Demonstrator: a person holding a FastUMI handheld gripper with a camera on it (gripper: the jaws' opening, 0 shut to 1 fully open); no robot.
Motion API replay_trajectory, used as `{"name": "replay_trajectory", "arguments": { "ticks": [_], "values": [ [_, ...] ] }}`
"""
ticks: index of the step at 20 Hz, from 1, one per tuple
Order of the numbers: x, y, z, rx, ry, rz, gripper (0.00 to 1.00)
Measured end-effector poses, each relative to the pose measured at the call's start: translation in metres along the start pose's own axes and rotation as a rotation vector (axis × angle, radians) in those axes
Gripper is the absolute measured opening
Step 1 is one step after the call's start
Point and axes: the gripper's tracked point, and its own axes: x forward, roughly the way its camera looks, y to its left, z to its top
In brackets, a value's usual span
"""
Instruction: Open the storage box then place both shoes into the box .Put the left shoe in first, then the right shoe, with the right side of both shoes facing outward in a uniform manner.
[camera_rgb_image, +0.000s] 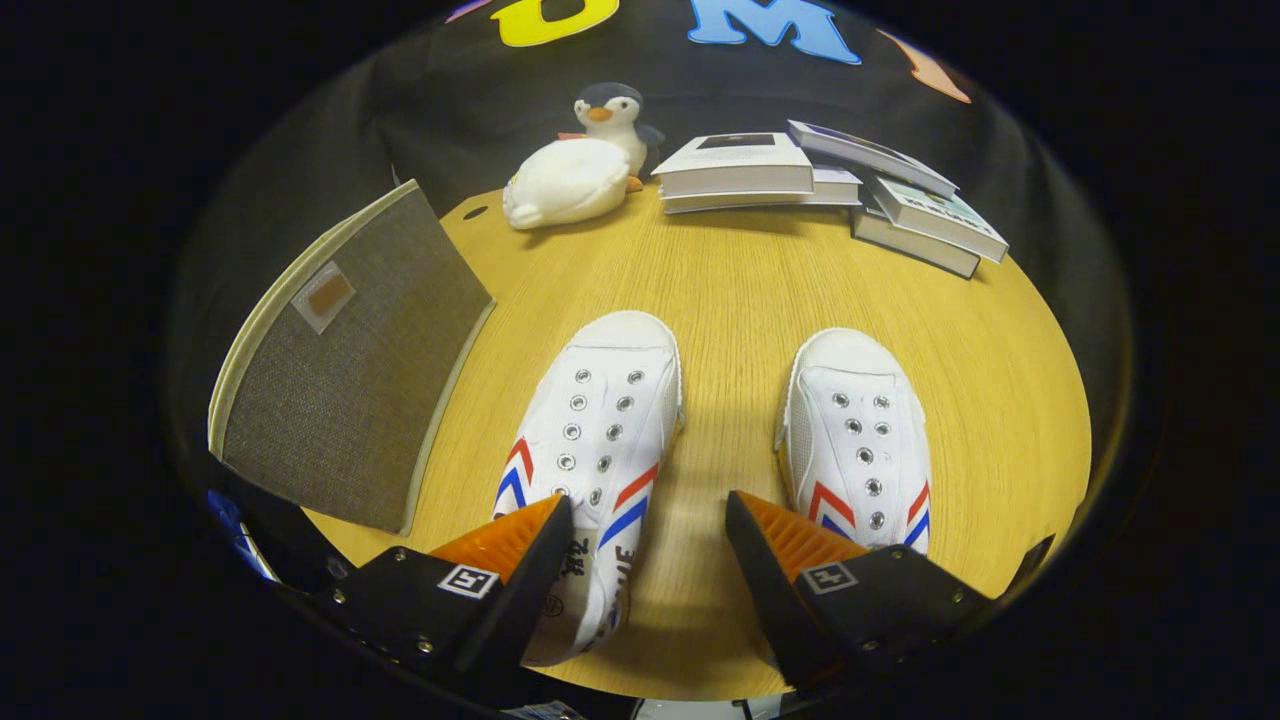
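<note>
Black cloth is hung behind a round wooden desk (760, 290), where the lidded grey storage box (350, 370) is seen at the left edge, its lid not yet raised. Stacked books (830, 185) and two plush toys, a penguin (612, 112) behind a white duck (565, 182), are kept along the far edge, apparently out of the way. Both white shoes, left shoe (600, 420) and right shoe (860, 440), are set side by side, toes pointing away, near the front edge. The gripper (648, 525) is held released, fingers spread above the gap between them, nothing grasped.
</note>
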Motion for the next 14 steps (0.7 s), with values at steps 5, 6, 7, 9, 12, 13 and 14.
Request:
{"name": "replay_trajectory", "arguments": {
  "ticks": [5, 6, 7, 9, 12, 13, 14],
  "values": [
    [0.001, 0.008, 0.0, 0.066, 0.013, 0.007, 0.28],
    [0.001, 0.01, 0.001, 0.115, 0.006, 0.009, 0.19],
    [0.001, 0.01, 0.0, 0.151, 0.014, 0.008, 0.09],
    [-0.002, 0.012, 0.001, 0.213, 0.021, 0.016, 0.09],
    [-0.011, 0.02, 0.008, 0.249, 0.0, 0.045, 0.09],
    [-0.013, 0.021, 0.011, 0.253, -0.003, 0.049, 0.09],
    [-0.016, 0.022, 0.014, 0.261, -0.02, 0.054, 0.09]
  ]
}}
